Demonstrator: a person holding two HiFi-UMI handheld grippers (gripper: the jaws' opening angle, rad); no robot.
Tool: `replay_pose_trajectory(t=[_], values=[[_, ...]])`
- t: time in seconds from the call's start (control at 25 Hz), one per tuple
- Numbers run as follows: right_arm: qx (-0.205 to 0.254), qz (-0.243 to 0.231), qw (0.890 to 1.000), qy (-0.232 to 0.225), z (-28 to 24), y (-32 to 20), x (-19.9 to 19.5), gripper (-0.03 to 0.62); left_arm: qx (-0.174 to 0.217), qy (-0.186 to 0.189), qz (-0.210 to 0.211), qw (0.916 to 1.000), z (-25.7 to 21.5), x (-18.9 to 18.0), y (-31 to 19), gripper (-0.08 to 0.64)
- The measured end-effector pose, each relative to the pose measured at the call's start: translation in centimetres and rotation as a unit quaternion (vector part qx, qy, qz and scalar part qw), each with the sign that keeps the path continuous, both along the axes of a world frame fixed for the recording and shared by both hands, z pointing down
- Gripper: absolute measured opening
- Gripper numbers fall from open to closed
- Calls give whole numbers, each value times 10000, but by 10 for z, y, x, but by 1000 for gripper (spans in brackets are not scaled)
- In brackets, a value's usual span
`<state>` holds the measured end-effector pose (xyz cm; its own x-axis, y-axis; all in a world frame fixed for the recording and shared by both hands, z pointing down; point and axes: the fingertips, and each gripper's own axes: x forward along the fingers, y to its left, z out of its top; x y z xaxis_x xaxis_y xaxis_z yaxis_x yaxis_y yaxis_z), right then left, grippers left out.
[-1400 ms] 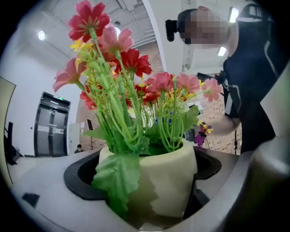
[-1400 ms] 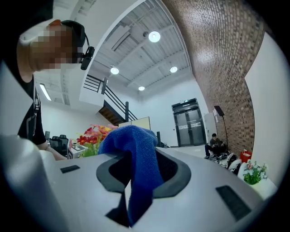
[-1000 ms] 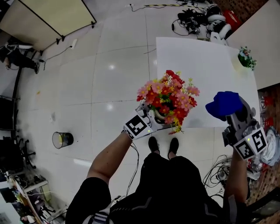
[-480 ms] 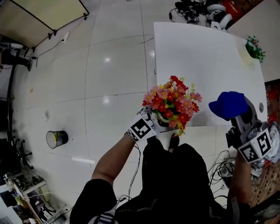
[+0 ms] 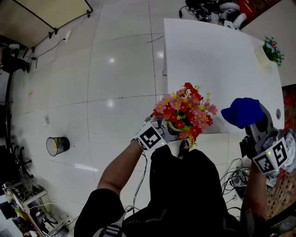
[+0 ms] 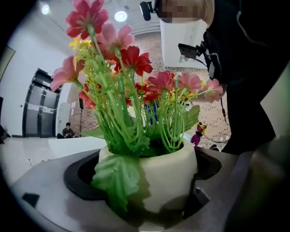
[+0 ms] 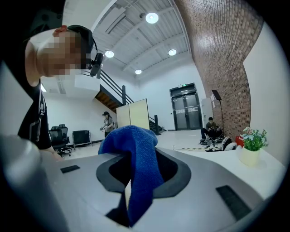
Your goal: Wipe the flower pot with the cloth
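Nearest the person, the left tongs [image 6: 149,192] are closed on the cream-white flower pot [image 6: 170,174], one jaw on each side of its wall, and a green leaf [image 6: 115,179] droops over its rim. Red, pink and yellow flowers [image 5: 186,111] stand up out of it. The pot sits over the near edge of the white desk [image 5: 217,65]; whether it rests on the desk cannot be told. A black-and-white square marker [image 5: 150,137] faces up on the left tongs' cube.

To the right, off the desk's near right corner and well apart from the pot, the right tongs [image 7: 136,181] grip the blue cloth [image 7: 140,158], which bunches above the jaws and hangs down between them.

At the far right edge of the desk stands a small potted plant [image 5: 271,49]. On the tiled floor to the left is a round wastebasket [image 5: 57,146]. Beyond the desk lie cables and gear [image 5: 208,8].
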<state>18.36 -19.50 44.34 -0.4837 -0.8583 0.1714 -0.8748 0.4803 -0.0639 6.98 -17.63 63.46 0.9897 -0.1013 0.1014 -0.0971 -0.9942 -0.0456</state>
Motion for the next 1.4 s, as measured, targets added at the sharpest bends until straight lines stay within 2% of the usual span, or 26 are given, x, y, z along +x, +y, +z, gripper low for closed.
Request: replay_pose_trajectory(t=[0.12,0.48,0.72,0.76,0.88,0.96,1.04,1.16,1.24,1.32,1.4], values=[[-11,-34,10000,-6,3,-1,-7,91,215,-130,67,9997,8,-3,4,565],[-86,-80,9999,-65,11,-2,-9,91,336,49,1,9994,8,-2,5,565],[-54,-133,9999,-74,6,-5,-11,91,297,28,91,9995,12,-5,8,573],[-65,-107,9999,-71,5,-5,-9,91,291,47,48,9996,11,-5,7,597],[-194,52,9998,-21,5,-7,-2,91,152,133,-109,9997,8,-13,3,597],[-289,148,9995,21,2,-6,2,91,50,65,-180,9998,7,-22,6,597],[-320,232,9992,-6,-6,-4,5,91,-40,-68,-345,9994,7,-36,9,597],[-274,334,9990,-66,-24,4,3,91,-257,-128,-804,9963,-5,-71,12,597],[-199,336,9992,-74,-37,10,-4,91,-168,-146,-1098,9937,-32,-99,16,597],[-56,344,9994,-72,-51,15,-10,91,-166,141,-1320,9910,-74,-123,22,595],[75,385,9992,-125,-62,19,-9,91,-508,512,-1671,9833,-109,-135,27,595]])
